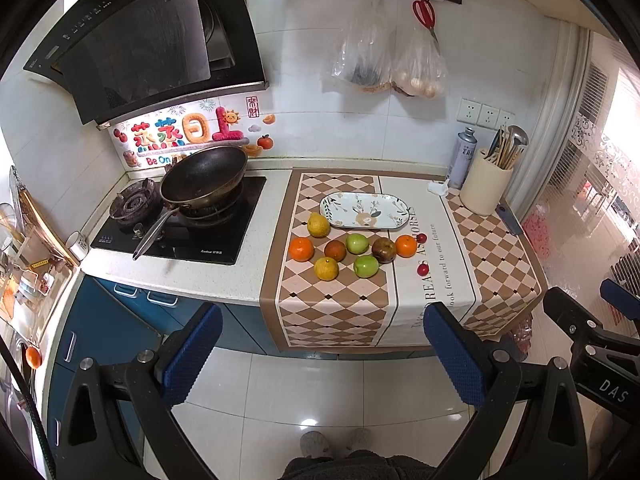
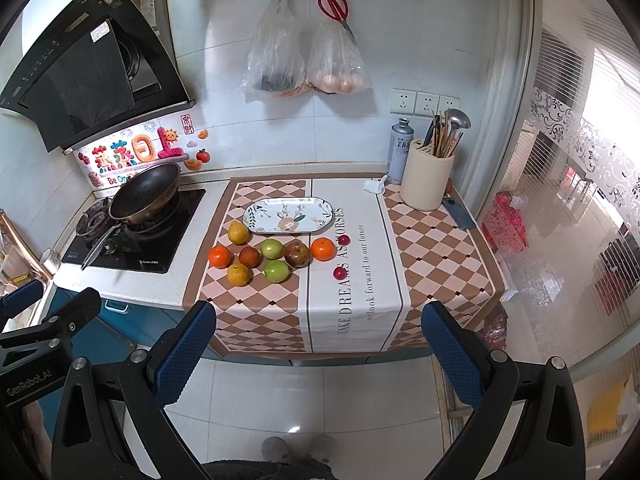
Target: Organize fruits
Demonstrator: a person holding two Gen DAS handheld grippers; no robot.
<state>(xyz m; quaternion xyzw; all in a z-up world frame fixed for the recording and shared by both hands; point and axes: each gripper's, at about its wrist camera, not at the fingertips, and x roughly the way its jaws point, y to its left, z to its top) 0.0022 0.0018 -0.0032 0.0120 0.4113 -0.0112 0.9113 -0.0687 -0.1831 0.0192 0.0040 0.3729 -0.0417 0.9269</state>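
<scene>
Several fruits lie on a checkered cloth in front of an oval patterned plate, which is empty: a yellow pear, two oranges, two green apples, a brown-red apple, a dark red fruit, a yellow citrus and two small red cherries. The plate and fruits show in the right wrist view too. My left gripper and right gripper are open and empty, held back from the counter above the floor.
A gas hob with a black wok sits left of the cloth. A cream utensil holder and a spray can stand at the back right. Plastic bags hang on the wall. Blue cabinets are below the counter.
</scene>
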